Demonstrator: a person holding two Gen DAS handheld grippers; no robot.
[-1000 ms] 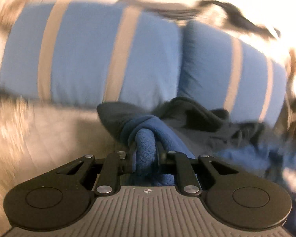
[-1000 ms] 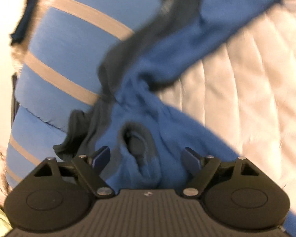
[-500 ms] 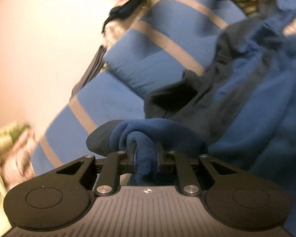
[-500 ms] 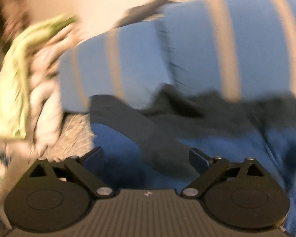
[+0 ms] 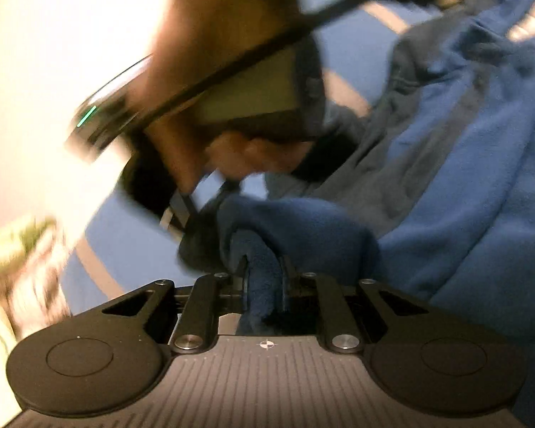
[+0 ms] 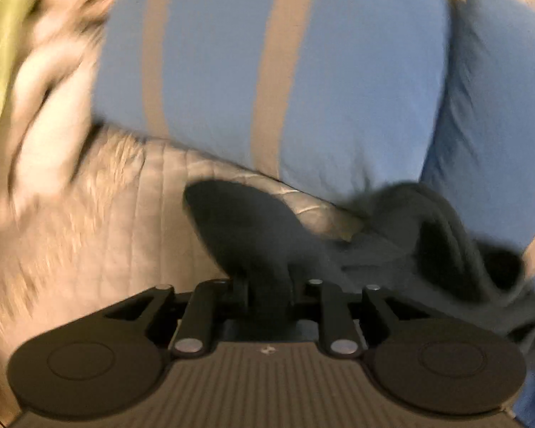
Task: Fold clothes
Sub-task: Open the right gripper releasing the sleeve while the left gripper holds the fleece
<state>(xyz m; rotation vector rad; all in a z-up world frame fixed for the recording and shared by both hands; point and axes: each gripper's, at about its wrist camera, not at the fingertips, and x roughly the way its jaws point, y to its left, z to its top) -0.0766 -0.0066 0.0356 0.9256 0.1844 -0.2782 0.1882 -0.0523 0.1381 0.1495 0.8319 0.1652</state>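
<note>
I saw the blurred hand blocking the striped blue cushion in the left view. Right view: the pale quilted cover and green-white bundle were smeared beyond identifying.

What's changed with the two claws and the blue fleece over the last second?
The right claw, open over the fleece garment a second ago, is closing on its dark grey part, pads pressing it. The right hand now shows in the left view. Unchanged: the left claw stays clamped on the blue fleece.
</note>
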